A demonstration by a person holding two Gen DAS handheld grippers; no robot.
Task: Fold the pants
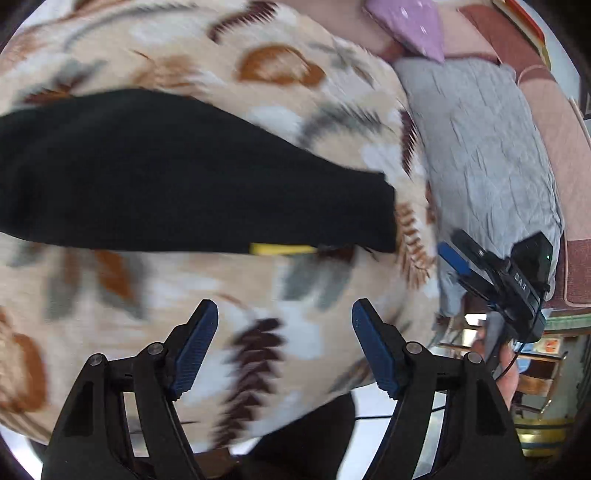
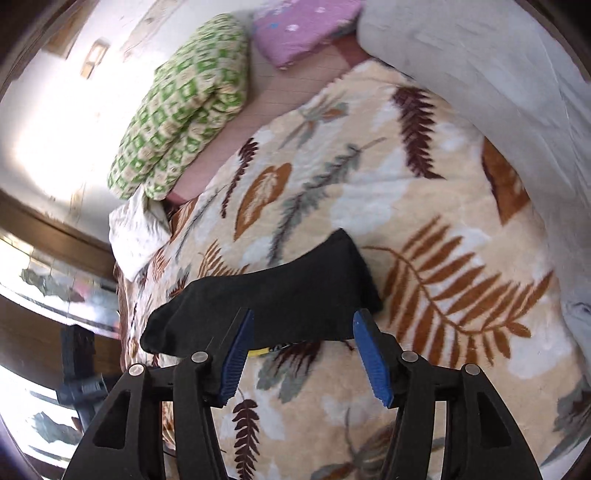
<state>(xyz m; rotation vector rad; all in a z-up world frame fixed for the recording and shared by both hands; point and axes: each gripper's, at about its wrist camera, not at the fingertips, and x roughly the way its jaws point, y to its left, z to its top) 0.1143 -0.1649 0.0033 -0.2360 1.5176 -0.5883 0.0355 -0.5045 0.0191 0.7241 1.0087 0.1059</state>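
The black pants (image 1: 166, 173) lie folded into a long strip on a beige leaf-patterned blanket (image 1: 258, 74), with a yellow tag (image 1: 280, 249) at the near edge. My left gripper (image 1: 284, 314) is open and empty, hovering just short of the pants. In the right wrist view the pants (image 2: 273, 295) lie across the blanket (image 2: 424, 221) just ahead of my right gripper (image 2: 303, 325), which is open and empty. The right gripper also shows in the left wrist view (image 1: 491, 273), at the blanket's right side.
A grey quilt (image 1: 480, 147) lies to the right of the blanket, a purple pillow (image 2: 303, 26) at the far end. A green patterned cushion (image 2: 184, 107) and white cloth (image 2: 136, 229) lie at the blanket's left. The bed edge and floor lie near me.
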